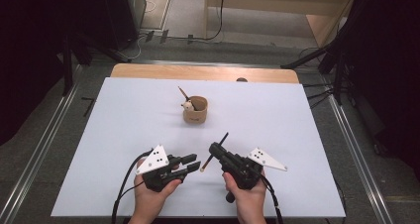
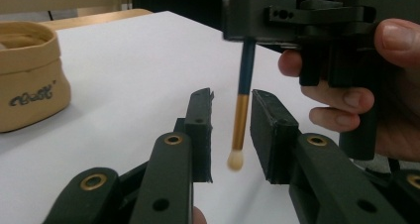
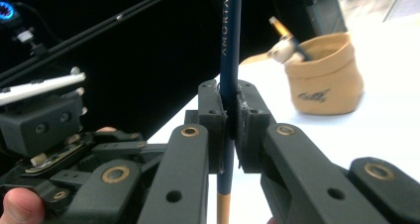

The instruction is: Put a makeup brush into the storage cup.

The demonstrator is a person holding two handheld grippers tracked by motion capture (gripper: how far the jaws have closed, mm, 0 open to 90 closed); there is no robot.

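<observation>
Nearest the near edge, both hands hold their tongs side by side. The right gripper is clamped on a slim dark-blue pencil, gold-banded with a pale rounded eraser tip. That tip hangs between the spread jaws of the left gripper, touching neither pad. Well beyond both tongs, toward the far edge, sits a soft tan fabric pouch, rolled at the rim, with another pencil leaning out. The smooth white table lies bare around them.
</observation>
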